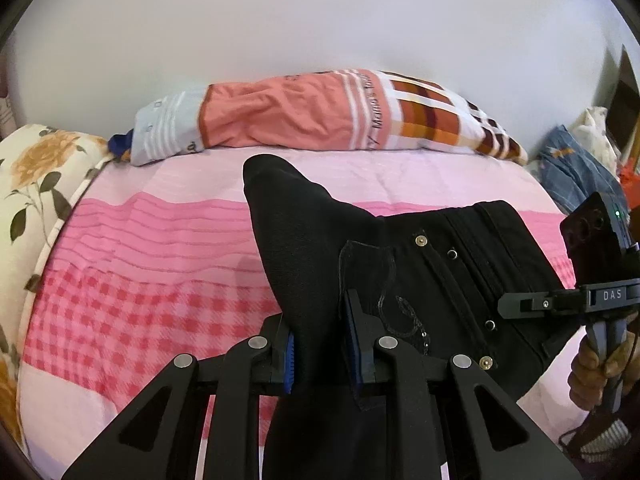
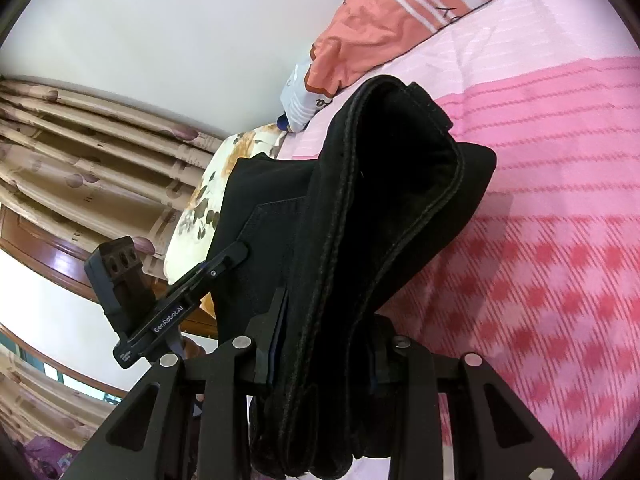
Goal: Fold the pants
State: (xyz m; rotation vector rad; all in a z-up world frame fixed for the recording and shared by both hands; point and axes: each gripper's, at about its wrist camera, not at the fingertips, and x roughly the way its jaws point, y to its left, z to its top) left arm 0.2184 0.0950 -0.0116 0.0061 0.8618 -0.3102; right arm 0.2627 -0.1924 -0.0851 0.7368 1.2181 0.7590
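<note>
On my left gripper [image 1: 322, 354] the fingers are pinched nearly together on a bunched fold of the black pants [image 1: 420, 280]. The cloth runs up between the blue pads [image 1: 291, 364] and pokes out past the tips in a dark peak. From there the waist end, with its rivets and fly stitching, spreads to the right, held up off the bed [image 1: 160, 248].

Over at the right side of that view my right gripper [image 1: 516, 303] has its tip on the pants' far edge, with my hand [image 1: 592, 368] wrapped round the handle. From its own camera the right gripper [image 2: 328, 352] has the fingers a bit further apart, clamped on a thick roll of waistband that fills the gap and bulges out above them. The left gripper [image 2: 236, 254] shows there too, nipping the pants' other side.

So the pants hang between the two grips, above the pink part of the bed and nearer its front edge than the far one.

Room stuff: floral pillow [image 1: 36, 168] at the bed's left edge, an orange and checked quilt [image 1: 328, 112] rolled along the far edge against a white wall [image 1: 320, 20], a blue denim thing [image 1: 576, 168] at the right edge, and beige curtains [image 2: 80, 160] off to the left in the right-hand view.
</note>
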